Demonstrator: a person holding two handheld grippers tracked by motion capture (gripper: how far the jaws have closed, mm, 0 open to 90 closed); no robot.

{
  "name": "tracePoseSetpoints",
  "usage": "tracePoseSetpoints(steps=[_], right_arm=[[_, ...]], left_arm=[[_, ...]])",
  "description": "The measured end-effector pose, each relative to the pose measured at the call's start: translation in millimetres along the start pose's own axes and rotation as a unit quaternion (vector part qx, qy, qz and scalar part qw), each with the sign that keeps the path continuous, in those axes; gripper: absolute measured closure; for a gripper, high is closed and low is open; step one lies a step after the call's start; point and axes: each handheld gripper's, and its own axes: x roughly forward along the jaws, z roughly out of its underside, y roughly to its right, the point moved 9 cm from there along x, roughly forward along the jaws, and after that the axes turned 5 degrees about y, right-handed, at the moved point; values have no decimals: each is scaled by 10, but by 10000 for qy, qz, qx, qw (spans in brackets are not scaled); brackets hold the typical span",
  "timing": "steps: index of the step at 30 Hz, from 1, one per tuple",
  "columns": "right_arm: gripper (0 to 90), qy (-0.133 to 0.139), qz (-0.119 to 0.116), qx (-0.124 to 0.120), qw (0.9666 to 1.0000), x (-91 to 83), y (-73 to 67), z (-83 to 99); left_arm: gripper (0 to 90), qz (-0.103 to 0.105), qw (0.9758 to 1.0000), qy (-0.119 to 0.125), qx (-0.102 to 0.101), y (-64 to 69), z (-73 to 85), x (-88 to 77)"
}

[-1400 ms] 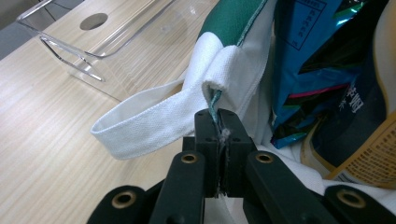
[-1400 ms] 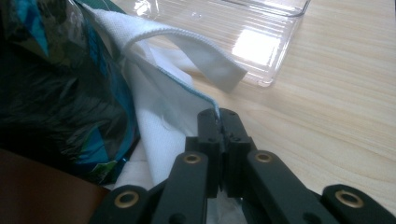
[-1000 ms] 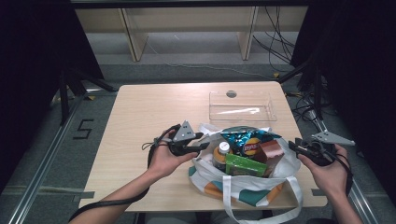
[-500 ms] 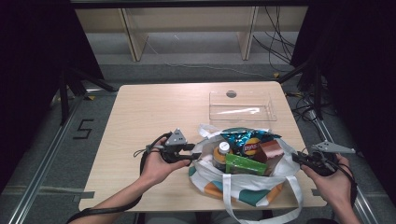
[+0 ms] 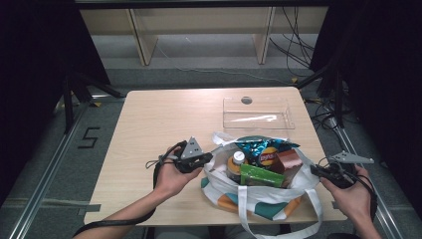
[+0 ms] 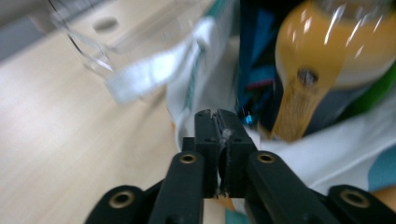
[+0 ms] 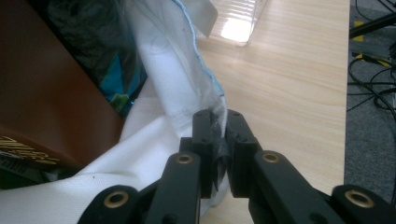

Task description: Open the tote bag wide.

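A white tote bag (image 5: 259, 198) with teal and orange patches stands at the table's front edge, and it is full. It holds an orange-labelled bottle (image 5: 235, 164), a blue chip bag (image 5: 266, 152), a brown box (image 5: 289, 162) and a green packet (image 5: 261, 176). My left gripper (image 5: 209, 159) is at the bag's left rim. Its jaws have just been closing and now pinch thin white fabric (image 6: 218, 116). My right gripper (image 5: 314, 171) is at the right rim. Its jaws have just been closing too, and the hem (image 7: 218, 119) is caught between its pads.
A clear plastic tray (image 5: 256, 113) lies behind the bag at the back right of the wooden table (image 5: 159, 119). The bag's long white handles (image 5: 242, 211) hang over the front edge. Cables trail on the floor to the right.
Both grippers' jaws have closed onto the bag's rim, one on each side. Both hands have sunk slightly toward the bag.
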Motion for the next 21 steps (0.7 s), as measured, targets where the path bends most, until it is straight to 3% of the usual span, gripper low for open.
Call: tracePoseSetpoints(steps=[2, 3, 4, 5, 6, 7, 8, 9, 10, 13, 14, 15, 16, 17, 19, 21], right_arm=[[846, -62, -41, 87, 9999, -6, -21, 11], [846, -62, -41, 87, 9999, -6, -21, 11], [846, -77, 1, 222, 9997, -6, -33, 9], [845, -43, 12, 66, 10000, 12, -13, 19], [845, -43, 12, 66, 10000, 12, -13, 19], [846, -59, 29, 87, 9999, 10, -12, 10], [846, -170, 18, 338, 9993, 6, -57, 33], [846, -101, 58, -46, 9999, 31, 5, 32], [846, -101, 58, -46, 9999, 31, 5, 32], [851, -151, 81, -9, 9999, 54, 2, 48], [851, -151, 81, -9, 9999, 54, 2, 48], [853, -252, -18, 188, 9995, 60, -35, 63], [857, -270, 60, 67, 9996, 89, 3, 86], [857, -270, 60, 67, 9996, 89, 3, 86], [862, -339, 66, -313, 9989, 134, 65, 121], [862, -369, 94, -322, 9988, 136, 67, 122]], left_arm=[[681, -247, 9994, 253, 52, -59, -67, -46], [681, -357, 9987, 354, 80, -91, -87, -60], [576, -392, 9987, 313, 103, -117, -77, -60], [563, -378, 9990, 234, -40, -126, -37, -32], [563, -344, 9993, 147, -84, -133, 6, -5], [566, -266, 9996, -88, 20, -145, 74, 22], [575, -234, 9996, -168, -17, -140, 113, 54], [664, -149, 9995, -252, -101, -127, 172, 111], [706, -106, 9992, -389, -4, -139, 217, 138], [847, 7, 9986, -524, -9, -114, 263, 206], [847, 45, 9984, -560, 67, -111, 265, 220], [860, 17, 9983, -588, 48, -113, 270, 232], [866, 68, 9980, -620, 91, -127, 277, 239], [866, 54, 9982, -597, -67, -131, 290, 252], [868, 59, 9979, -629, -104, -139, 332, 263], [869, 52, 9980, -630, -83, -143, 334, 263]])
